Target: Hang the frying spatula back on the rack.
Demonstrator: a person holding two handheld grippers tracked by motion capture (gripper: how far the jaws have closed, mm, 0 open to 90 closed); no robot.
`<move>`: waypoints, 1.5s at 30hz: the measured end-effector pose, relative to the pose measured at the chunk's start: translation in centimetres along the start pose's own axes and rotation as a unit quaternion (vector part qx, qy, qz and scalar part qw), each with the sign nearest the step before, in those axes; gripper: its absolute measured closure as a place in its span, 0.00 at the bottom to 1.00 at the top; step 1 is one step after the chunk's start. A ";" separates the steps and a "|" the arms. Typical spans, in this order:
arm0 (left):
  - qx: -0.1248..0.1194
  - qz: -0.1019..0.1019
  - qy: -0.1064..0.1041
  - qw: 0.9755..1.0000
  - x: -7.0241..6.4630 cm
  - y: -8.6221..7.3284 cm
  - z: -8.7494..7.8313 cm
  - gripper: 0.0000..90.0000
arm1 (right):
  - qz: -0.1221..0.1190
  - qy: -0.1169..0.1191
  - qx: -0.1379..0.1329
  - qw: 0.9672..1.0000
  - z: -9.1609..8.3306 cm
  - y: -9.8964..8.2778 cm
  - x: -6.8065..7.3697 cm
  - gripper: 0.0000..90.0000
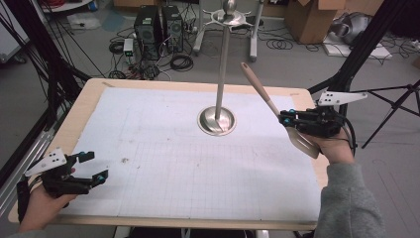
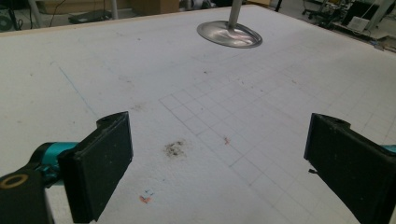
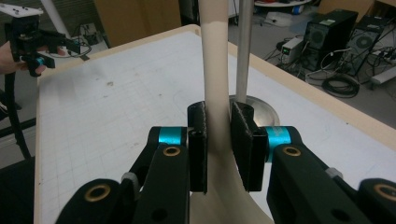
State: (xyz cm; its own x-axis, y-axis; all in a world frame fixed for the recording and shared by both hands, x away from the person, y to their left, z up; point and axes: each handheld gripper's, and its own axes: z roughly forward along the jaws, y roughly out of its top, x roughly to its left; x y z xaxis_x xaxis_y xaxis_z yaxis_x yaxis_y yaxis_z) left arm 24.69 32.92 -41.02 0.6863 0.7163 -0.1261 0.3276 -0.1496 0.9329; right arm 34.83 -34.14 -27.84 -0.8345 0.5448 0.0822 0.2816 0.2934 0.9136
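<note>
Currently I count one beige spatula [image 1: 267,101], clamped at the neck by my right gripper [image 1: 289,120] over the table's [image 1: 148,84] right edge, one metal stand [image 1: 216,120] mid-table, and left gripper [image 1: 88,167] wide open, empty, near-left corner.

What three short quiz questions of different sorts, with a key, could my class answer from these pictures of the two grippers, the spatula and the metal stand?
1. True or false: the left gripper holds the spatula.
2. Which gripper is open? A left, B right.
3. What does the metal stand rest on?

Key: 1 false, the right gripper clamps it. 2 A. 3 the white gridded mat.
</note>
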 end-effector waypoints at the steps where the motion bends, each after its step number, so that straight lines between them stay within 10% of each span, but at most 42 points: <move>1: 0.002 0.000 0.000 1.000 0.0 0.0 -0.1 0.09 | 0.000 -0.001 0.002 1.000 0.0 0.3 0.0 0.86; 45: 0.008 -0.009 0.041 0.999 -0.9 -1.4 -3.5 0.09 | 0.001 0.019 -0.044 0.999 -1.9 5.3 -3.3 0.86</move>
State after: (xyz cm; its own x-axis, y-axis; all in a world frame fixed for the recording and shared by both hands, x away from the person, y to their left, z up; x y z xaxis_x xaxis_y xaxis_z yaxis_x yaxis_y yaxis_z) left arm 21.32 34.92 -41.05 0.6249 0.7722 -0.1145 0.3501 -0.1462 0.9252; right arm 38.18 -35.87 -22.56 -0.8519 0.5143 0.0987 0.2423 0.2201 0.9449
